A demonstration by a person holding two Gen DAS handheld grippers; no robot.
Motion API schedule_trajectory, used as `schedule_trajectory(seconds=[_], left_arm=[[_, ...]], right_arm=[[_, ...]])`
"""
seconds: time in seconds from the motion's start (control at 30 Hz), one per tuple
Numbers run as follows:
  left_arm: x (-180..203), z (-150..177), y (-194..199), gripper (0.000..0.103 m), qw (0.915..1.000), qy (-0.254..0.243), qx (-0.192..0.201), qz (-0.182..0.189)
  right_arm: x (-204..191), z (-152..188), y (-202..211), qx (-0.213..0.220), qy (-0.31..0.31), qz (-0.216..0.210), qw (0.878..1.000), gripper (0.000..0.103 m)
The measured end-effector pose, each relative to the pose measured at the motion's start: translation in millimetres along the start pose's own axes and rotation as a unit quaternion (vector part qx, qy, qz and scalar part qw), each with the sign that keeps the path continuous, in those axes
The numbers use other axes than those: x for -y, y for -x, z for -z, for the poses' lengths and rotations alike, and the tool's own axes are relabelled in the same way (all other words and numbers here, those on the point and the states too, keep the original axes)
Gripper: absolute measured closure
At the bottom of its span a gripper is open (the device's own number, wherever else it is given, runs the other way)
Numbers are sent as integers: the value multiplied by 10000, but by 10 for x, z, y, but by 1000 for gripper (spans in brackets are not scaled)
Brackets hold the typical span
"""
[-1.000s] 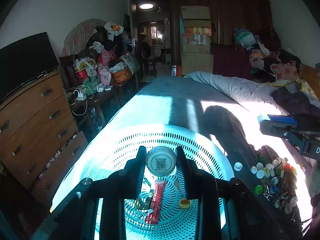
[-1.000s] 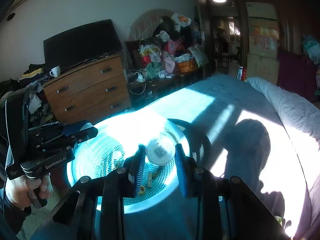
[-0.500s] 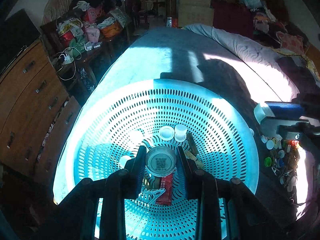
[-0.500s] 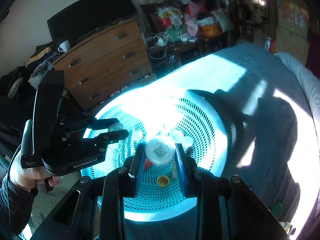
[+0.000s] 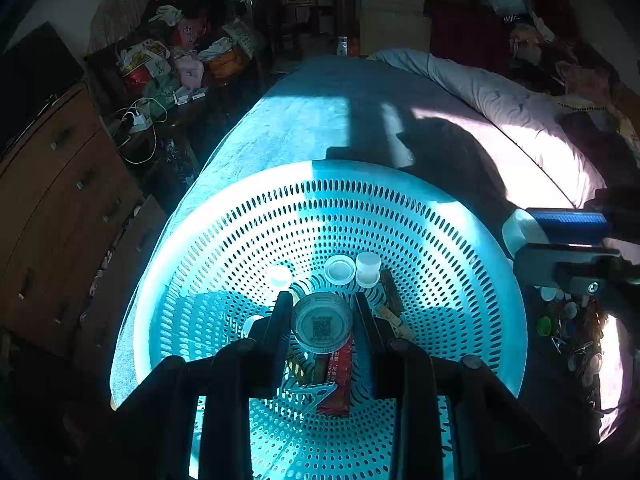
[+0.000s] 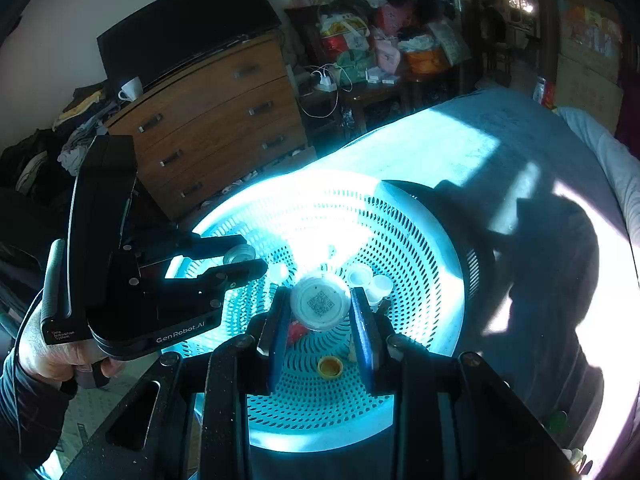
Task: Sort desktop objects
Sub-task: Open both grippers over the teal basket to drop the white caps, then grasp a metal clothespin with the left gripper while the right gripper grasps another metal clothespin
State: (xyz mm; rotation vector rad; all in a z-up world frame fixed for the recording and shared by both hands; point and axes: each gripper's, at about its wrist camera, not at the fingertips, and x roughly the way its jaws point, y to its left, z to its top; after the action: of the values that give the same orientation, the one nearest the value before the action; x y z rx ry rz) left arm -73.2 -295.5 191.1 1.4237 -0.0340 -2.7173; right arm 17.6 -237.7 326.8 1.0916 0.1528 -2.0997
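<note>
A round perforated basket lies on the bed. My left gripper is shut on a white bottle cap with a QR code and holds it over the basket's middle. My right gripper is shut on a second white QR-code cap, also over the basket. The left gripper also shows in the right wrist view, and the right gripper at the right edge of the left wrist view. In the basket lie white caps, a red packet, clothespins and a yellow cap.
A pile of small caps and clips lies on the bed to the right of the basket. A wooden dresser with a TV and a mug stands to the left. A quilt covers the bed's far right side.
Both grippers have tilted down and moved over the basket, each still holding its cap. The basket's inside now fills both views.
</note>
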Motion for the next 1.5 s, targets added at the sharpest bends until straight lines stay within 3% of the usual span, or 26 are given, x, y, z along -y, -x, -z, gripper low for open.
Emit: schedule_trajectory(seconds=[0.07, 0.17, 0.33, 0.47, 0.53, 0.63, 0.77, 0.83, 0.9, 1.0, 1.1, 1.33, 1.43, 1.5], left_arm=[[-16, -12, -4, 72, 9999, 52, 73, -66], [-72, -19, 7, 52, 9995, 200, 171, -200], [31, -13, 40, 48, 9994, 59, 195, -294], [387, 117, 289, 48, 9981, -354, 498, 118], [770, 333, 493, 47, 9919, -876, 767, 499], [1435, 772, 581, 44, 9752, -1551, 898, 1298], [2424, 1393, 299, 44, 9513, -2160, 486, 2143], [2919, 1680, 95, 45, 9382, -2395, 137, 2493], [3335, 1966, -62, 45, 9276, -2712, -8, 2569], [3572, 2171, -324, 45, 9339, -2521, -552, 2474], [3506, 2184, -382, 45, 9450, -2116, -670, 2403], [3200, 2064, -188, 45, 9619, -1777, -608, 1986], [3084, 2023, -133, 45, 9663, -1589, -493, 1962], [3045, 2035, -157, 45, 9677, -1528, -547, 1929]], right_arm=[[-4, 4, -3, 38, 19, 48, 10000, 73], [32, 8, 36, 181, -60, -10, 9998, 50], [88, 39, 186, 379, -106, -43, 9992, 50], [174, 349, 631, 884, -119, -184, 9958, 50], [277, 730, 984, 1153, -125, -257, 9929, 44], [656, 1545, 1486, 1311, -364, 342, 9901, 34], [1355, 2873, 1956, 927, -1649, 1383, 9721, 32], [1527, 3500, 2096, 686, -2147, 1642, 9603, 32], [1571, 4030, 2126, 425, -2472, 1719, 9526, 32], [1475, 4498, 1975, 16, -2393, 2006, 9500, 33], [1349, 4700, 1737, -12, -2130, 2158, 9529, 34], [1094, 4436, 1168, -174, -1183, 2554, 9594, 34], [878, 4211, 1158, 283, -867, 1954, 9765, 37], [864, 4121, 1291, 619, -898, 2024, 9732, 38]])
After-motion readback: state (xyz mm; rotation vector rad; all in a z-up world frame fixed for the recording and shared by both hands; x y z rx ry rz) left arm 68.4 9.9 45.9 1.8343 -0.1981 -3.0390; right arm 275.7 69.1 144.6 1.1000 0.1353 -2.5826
